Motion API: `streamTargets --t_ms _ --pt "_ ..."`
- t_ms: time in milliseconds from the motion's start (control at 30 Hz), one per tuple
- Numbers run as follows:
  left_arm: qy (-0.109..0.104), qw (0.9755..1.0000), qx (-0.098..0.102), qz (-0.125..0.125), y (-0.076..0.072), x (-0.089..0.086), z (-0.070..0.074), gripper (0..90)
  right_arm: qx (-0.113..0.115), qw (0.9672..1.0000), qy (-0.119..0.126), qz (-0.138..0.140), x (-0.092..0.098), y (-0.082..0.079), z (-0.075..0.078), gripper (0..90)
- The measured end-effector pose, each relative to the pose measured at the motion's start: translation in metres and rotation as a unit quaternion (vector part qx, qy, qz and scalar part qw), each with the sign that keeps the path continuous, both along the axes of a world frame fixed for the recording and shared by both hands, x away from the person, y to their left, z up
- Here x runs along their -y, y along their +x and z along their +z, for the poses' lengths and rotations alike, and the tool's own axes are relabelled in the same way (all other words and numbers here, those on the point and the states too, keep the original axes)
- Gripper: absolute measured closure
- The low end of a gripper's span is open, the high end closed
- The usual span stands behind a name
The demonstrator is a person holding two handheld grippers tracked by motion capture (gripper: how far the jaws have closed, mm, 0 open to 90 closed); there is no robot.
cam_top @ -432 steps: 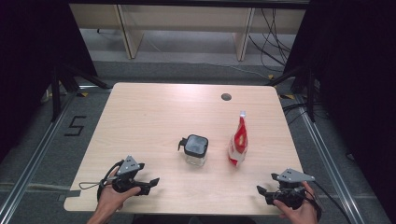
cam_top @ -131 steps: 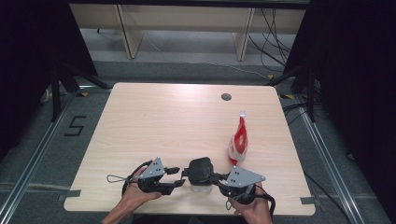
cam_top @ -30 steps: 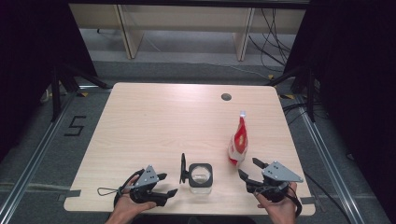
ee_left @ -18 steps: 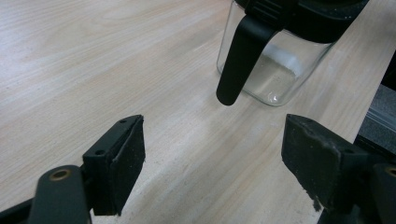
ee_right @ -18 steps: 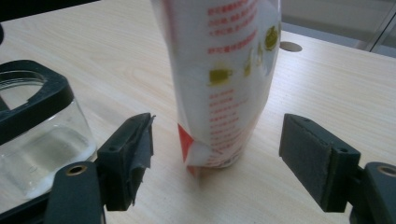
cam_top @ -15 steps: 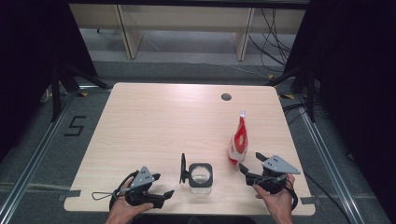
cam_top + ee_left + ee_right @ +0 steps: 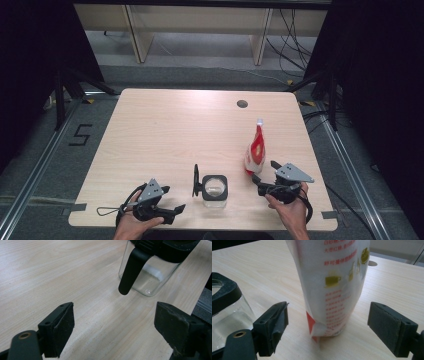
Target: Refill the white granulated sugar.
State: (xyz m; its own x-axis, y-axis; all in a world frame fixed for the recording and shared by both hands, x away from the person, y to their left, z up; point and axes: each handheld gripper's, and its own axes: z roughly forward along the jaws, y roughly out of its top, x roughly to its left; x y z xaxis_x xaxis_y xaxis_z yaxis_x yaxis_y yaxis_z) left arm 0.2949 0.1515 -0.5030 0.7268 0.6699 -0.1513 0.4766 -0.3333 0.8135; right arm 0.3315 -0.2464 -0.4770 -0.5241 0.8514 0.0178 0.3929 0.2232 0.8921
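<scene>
The step in hand looks like taking up the red-and-white pouch [image 7: 255, 150], which stands upright on the bench [image 7: 165, 130] toward its right side, just beyond the right tongs [image 7: 259, 175]. Those tongs have just been opening and now stand spread wide, with nothing pressed between the pads; in the right gripper view the pouch [image 7: 332, 285] rises straight ahead between the two jaws but clear of both. To do it well, the tongs should slide forward level until the pads flank the pouch's body above its folded base, then close gently, since a soft pouch is likely to crumple or tip if pinched too low or too hard. The left tongs [image 7: 172, 210] rest near the front edge, likewise released after opening, and hold nothing. Their view looks toward the glass jar [image 7: 147, 277], which sits near them with its black lid [image 7: 130, 272] flipped up and hanging at the side. From above, the jar [image 7: 215, 189] stands open between the two hands, close to the pouch's left, so a sweep of the right hand that way could knock it. A small round hole [image 7: 242, 104] lies far back on the bench, well apart from everything.
</scene>
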Motion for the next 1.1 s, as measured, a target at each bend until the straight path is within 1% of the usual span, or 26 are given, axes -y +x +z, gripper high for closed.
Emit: streamTargets --t_ms 67,100,133,167,200,233,267,300,367,400,500,533,567,600,633,700,733,767,800,867,900,933,967,1000,1033,1100 --pt "-0.007 1.0000 0.000 0.002 -0.001 0.001 0.001 16.1 0.016 0.9998 -0.011 -0.004 -0.001 0.005 -0.002 16.0" --pt "-0.002 1.0000 0.001 0.002 0.000 0.000 0.001 16.1 0.003 0.9999 -0.002 -0.012 -0.003 0.004 -0.001 16.2" --pt "-0.002 1.0000 0.001 0.002 0.000 0.000 0.001 16.1 0.003 0.9999 -0.002 -0.012 -0.003 0.004 -0.001 16.2" --pt "-0.010 0.9999 -0.001 0.004 -0.001 0.001 0.000 16.1 0.013 0.9999 -0.006 -0.001 -0.003 0.007 -0.002 16.2" --pt "-0.001 1.0000 -0.001 0.002 0.000 0.000 0.000 16.1 0.023 0.9996 -0.012 -0.006 -0.005 0.009 -0.003 16.0" --pt "-0.001 1.0000 -0.001 0.002 0.000 0.000 0.000 16.1 0.019 0.9998 -0.003 0.001 -0.006 0.010 -0.003 16.0" --pt "0.001 1.0000 0.008 -0.003 0.002 0.000 -0.001 16.1 0.014 0.9999 0.000 0.004 -0.007 0.010 -0.003 16.5" --pt "0.001 1.0000 0.008 -0.003 0.002 0.000 -0.001 16.1 0.018 0.9997 0.005 0.014 -0.007 0.013 -0.004 16.3" --pt "0.004 1.0000 0.008 -0.001 0.002 0.000 0.000 16.1 0.019 0.9998 0.007 0.006 -0.008 0.013 -0.004 16.3" --pt "-0.006 1.0000 0.002 0.002 0.000 0.002 0.000 16.1 0.029 0.9996 -0.003 0.004 -0.009 0.017 -0.005 16.3" --pt "0.003 0.9999 0.011 -0.008 0.001 0.000 -0.001 16.1 0.020 0.9998 0.002 -0.004 -0.008 0.020 -0.006 16.5" --pt "-0.004 1.0000 0.008 -0.004 0.000 0.001 -0.001 16.1 0.020 0.9998 0.008 -0.004 -0.009 0.022 -0.007 16.7" --pt "0.001 1.0000 0.003 -0.001 0.000 0.000 0.000 16.3 0.023 0.9997 0.007 -0.006 -0.010 0.025 -0.008 17.3" --pt "-0.006 1.0000 0.003 0.003 -0.001 0.001 0.000 16.4 0.021 0.9998 0.002 -0.006 -0.009 0.026 -0.008 17.7" --pt "-0.001 1.0000 0.005 0.004 -0.001 0.000 0.000 16.6 0.023 0.9996 0.002 -0.014 -0.010 0.026 -0.007 18.4" --pt "-0.003 0.9999 0.013 -0.003 0.000 -0.001 0.000 16.8 0.039 0.9991 -0.007 -0.011 -0.010 0.028 -0.007 20.8" --pt "-0.003 0.9999 0.013 -0.003 0.000 -0.001 0.000 16.8 0.029 0.9995 0.000 -0.011 -0.012 0.028 -0.007 21.3" --pt "-0.004 0.9998 0.017 -0.005 0.000 -0.001 0.000 16.8 0.029 0.9995 0.000 -0.011 -0.012 0.028 -0.007 21.3" --pt "0.000 0.9999 0.011 -0.008 0.000 0.000 0.000 16.8 0.033 0.9992 -0.009 -0.019 -0.013 0.028 -0.007 23.2" --pt "-0.003 1.0000 0.007 -0.005 -0.002 0.001 0.000 16.8 0.034 0.9992 -0.012 -0.018 -0.015 0.029 -0.008 26.2" --pt "-0.007 0.9999 0.008 -0.006 -0.002 0.003 0.000 16.8 0.030 0.9993 -0.013 -0.018 -0.015 0.029 -0.007 26.8" --pt "-0.009 0.9998 0.014 -0.012 -0.001 0.003 0.000 16.8 0.036 0.9991 -0.014 -0.016 -0.014 0.031 -0.009 27.8" --pt "-0.002 0.9999 0.009 -0.006 -0.002 0.003 0.000 16.9 0.034 0.9993 -0.011 -0.014 -0.014 0.031 -0.009 28.5" --pt "0.001 0.9999 0.010 -0.010 -0.001 0.002 0.000 17.0 0.035 0.9992 -0.012 -0.014 -0.014 0.031 -0.008 28.9" --pt "-0.013 0.9999 0.007 -0.005 -0.002 0.004 -0.001 17.1 0.032 0.9993 -0.016 -0.012 -0.013 0.031 -0.008 29.2" --pt "-0.006 0.9999 0.010 -0.008 -0.002 0.003 -0.001 17.4 0.031 0.9993 -0.017 -0.009 -0.012 0.031 -0.007 29.6"
